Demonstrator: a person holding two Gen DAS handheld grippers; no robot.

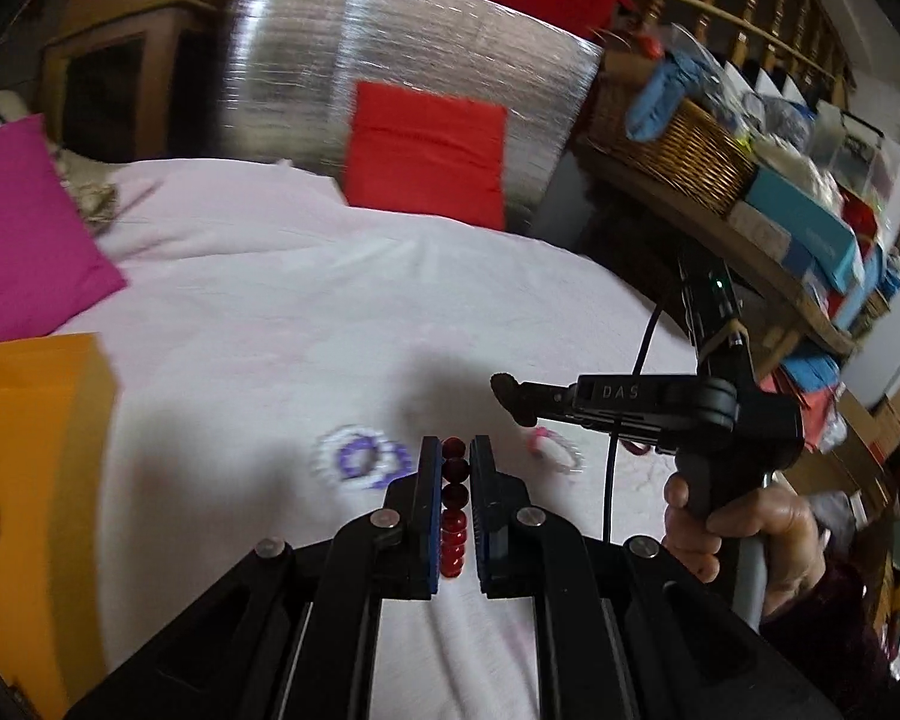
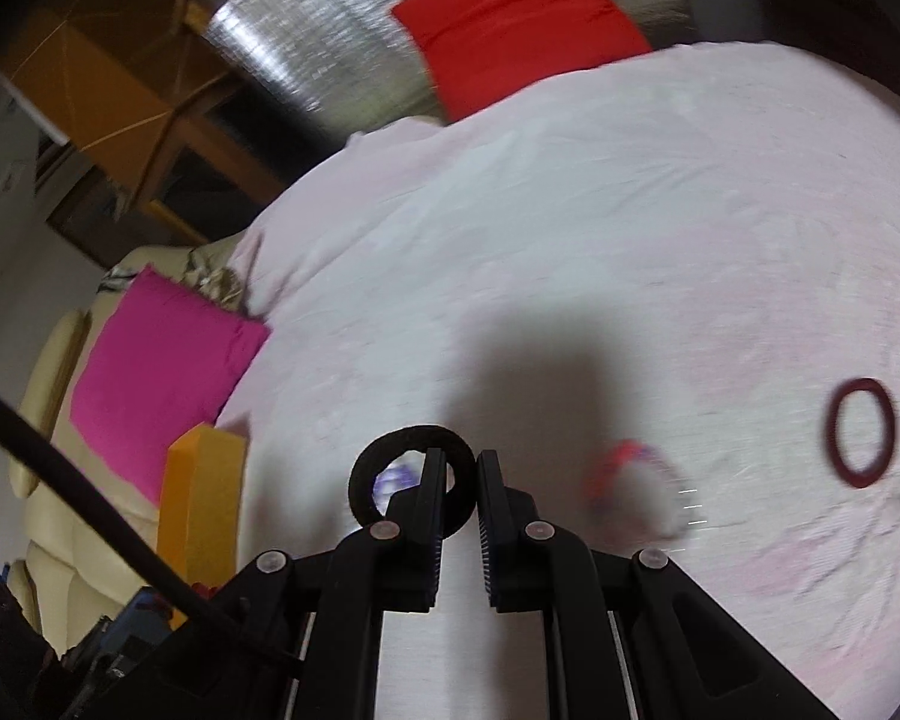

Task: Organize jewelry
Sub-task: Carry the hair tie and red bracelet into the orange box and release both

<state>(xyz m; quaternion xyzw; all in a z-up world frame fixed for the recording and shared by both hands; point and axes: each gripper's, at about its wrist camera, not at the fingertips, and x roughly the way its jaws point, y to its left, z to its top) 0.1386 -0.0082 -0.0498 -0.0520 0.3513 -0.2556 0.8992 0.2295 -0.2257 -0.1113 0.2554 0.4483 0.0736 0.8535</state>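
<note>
Here, a string of dark red beads point(image 1: 455, 507) sits pinched between the two fingers of the left gripper point(image 1: 455, 450). The beads make a straight line that runs along the fingers, pointing away toward the far side of the bed. The far beads look darker and the near ones brighter red. The left gripper is squeezed narrow on them, above the pale pink bedspread point(image 1: 282, 300).

Just left of the fingertips, a purple and white bracelet point(image 1: 363, 461) lies flat on the cloth, a bit blurry. Just right of them lies a pink and white bracelet point(image 1: 555, 447).

The right gripper point(image 2: 457, 455) has a black ring point(image 2: 413, 482) hooked over its left finger. The ring stands upright with its hole facing the camera. Its fingers are close together, but whether they squeeze the ring cannot be told. In the left view, this gripper comes in from the right, held by a hand point(image 1: 744, 534).

Farther right on the bedspread lies a dark red ring point(image 2: 861, 432), well apart from the others.

An orange box point(image 1: 30, 468) stands at the near left. A pink pillow point(image 1: 24, 222) is far left, and a red pillow point(image 1: 429, 150) is at the far end.
</note>
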